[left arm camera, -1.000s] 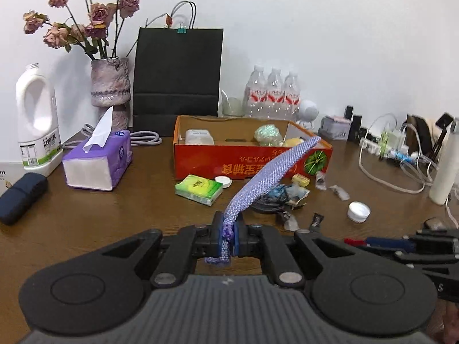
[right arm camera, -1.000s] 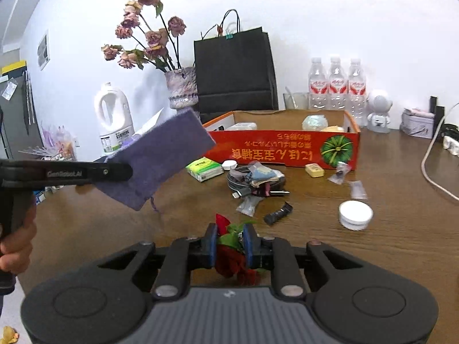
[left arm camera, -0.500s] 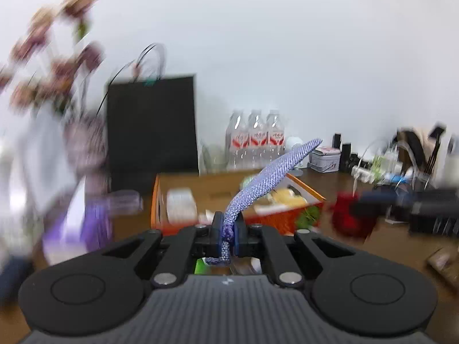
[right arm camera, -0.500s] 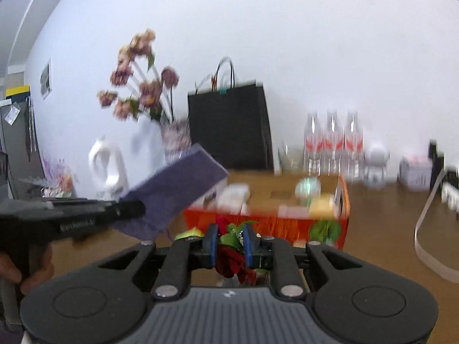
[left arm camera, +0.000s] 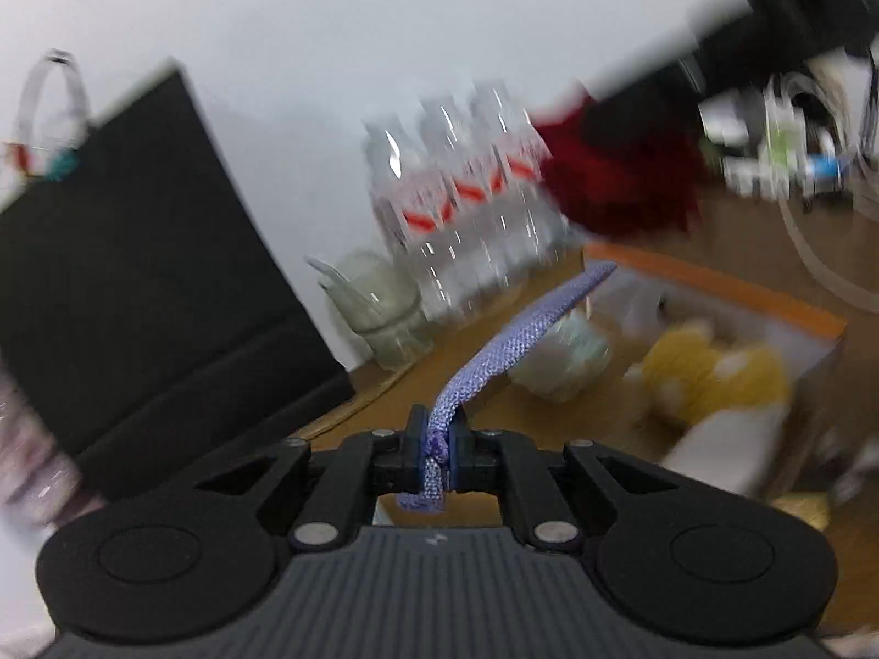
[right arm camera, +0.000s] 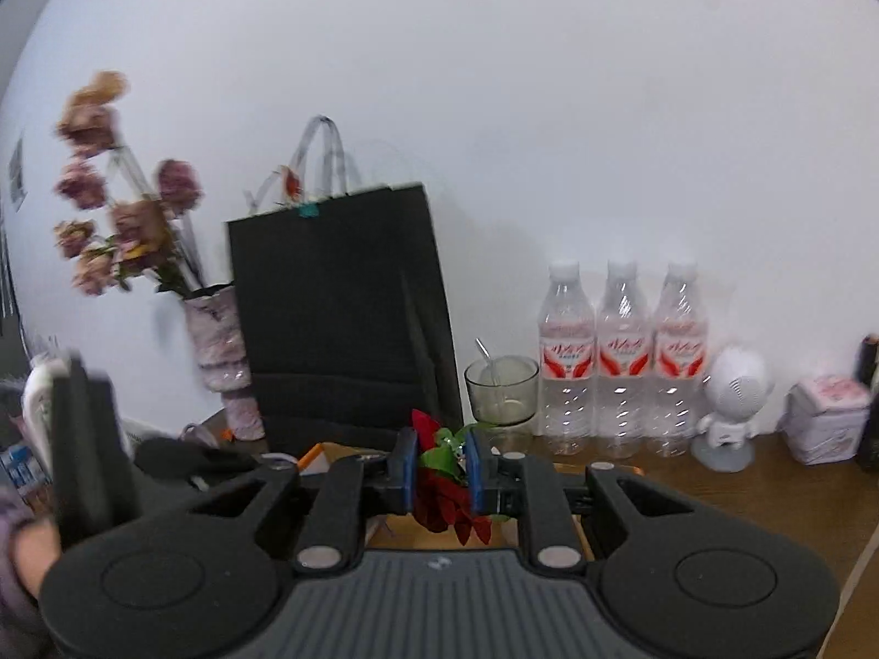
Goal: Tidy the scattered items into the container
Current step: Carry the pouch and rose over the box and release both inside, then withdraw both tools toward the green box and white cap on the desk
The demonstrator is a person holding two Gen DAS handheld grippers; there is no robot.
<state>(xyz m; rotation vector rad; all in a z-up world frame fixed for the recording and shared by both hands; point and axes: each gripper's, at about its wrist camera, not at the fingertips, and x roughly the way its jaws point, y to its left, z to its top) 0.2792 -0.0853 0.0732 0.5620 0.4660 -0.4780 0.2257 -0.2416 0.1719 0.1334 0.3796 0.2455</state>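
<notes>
My left gripper [left arm camera: 437, 431] is shut on a purple knitted cloth [left arm camera: 505, 346] that sticks out forward over the open orange cardboard box [left arm camera: 791, 307]. The box holds a yellow item [left arm camera: 714, 379] and a pale crumpled item [left arm camera: 571, 357]. My right gripper [right arm camera: 439, 467] is shut on a red artificial flower with green leaves [right arm camera: 442, 486] and hangs above the box's rim [right arm camera: 324, 447]. In the left wrist view the red flower [left arm camera: 621, 181] shows blurred at the upper right, over the box's far side.
A black paper bag [right arm camera: 340, 307] stands behind the box. A glass cup [right arm camera: 501, 387], three water bottles [right arm camera: 623, 351] and a white figurine [right arm camera: 730, 406] line the wall. A vase of dried roses [right arm camera: 214, 346] stands at the left. Cables [left arm camera: 807, 165] lie at the right.
Both grippers have risen and moved forward from the table's front to above the orange box, each still holding its item. The left view has tilted and blurred.
</notes>
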